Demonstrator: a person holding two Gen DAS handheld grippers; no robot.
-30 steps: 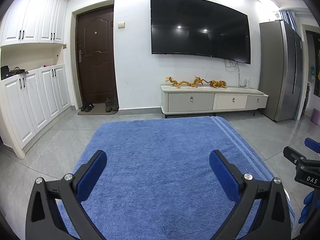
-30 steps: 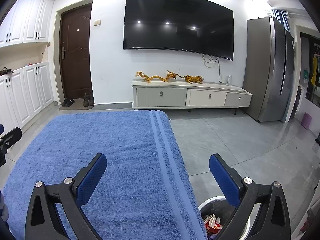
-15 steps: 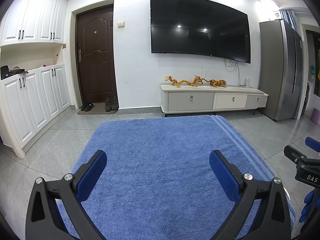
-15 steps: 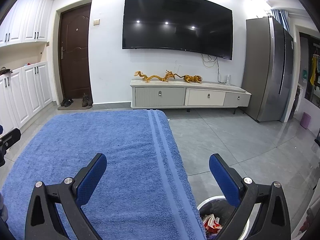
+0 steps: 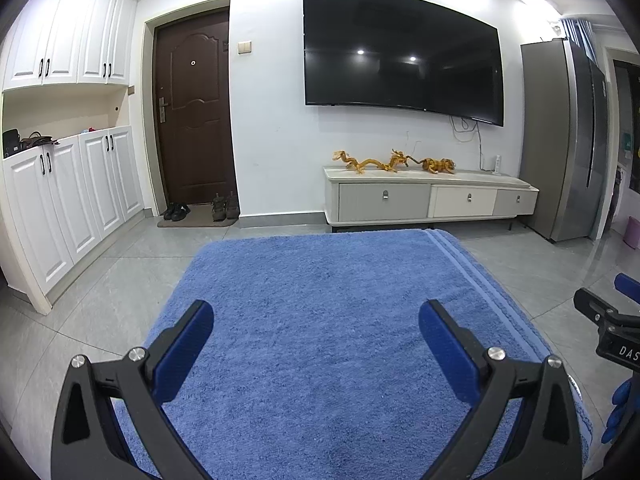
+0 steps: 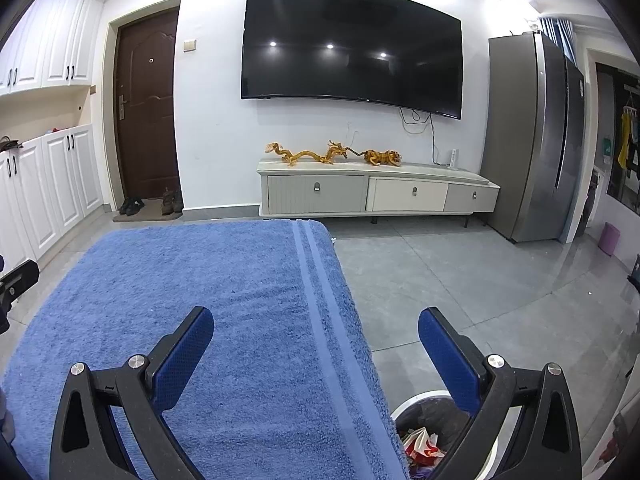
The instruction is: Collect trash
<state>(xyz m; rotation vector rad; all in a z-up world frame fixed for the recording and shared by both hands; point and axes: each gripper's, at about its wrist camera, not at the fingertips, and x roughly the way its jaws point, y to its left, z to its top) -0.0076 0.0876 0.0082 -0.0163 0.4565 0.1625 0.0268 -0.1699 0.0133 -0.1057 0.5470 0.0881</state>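
Observation:
My left gripper (image 5: 316, 320) hangs open over a blue towel-covered surface (image 5: 320, 300), with nothing between its blue pads. My right gripper (image 6: 316, 326) is open too, held over the towel's (image 6: 200, 288) right edge. Below the right gripper's right finger stands a round white trash bin (image 6: 420, 404) with a dark liner, holding crumpled red and white wrappers (image 6: 420, 442). No loose trash shows on the towel. At the right edge of the left wrist view I see part of the right gripper (image 5: 608, 320) and a blue-gloved hand (image 5: 618, 412).
Ahead on the far wall hangs a large TV (image 5: 400, 52) above a low white cabinet (image 5: 428, 200) with golden figurines. A brown door (image 5: 194, 108) and white cupboards (image 5: 68, 200) stand at left, a grey fridge (image 6: 536, 140) at right. Grey tiled floor (image 6: 460, 280) surrounds the towel.
Both views have drifted very slightly; the far wall sits a little lower in frame. Both grippers stay open.

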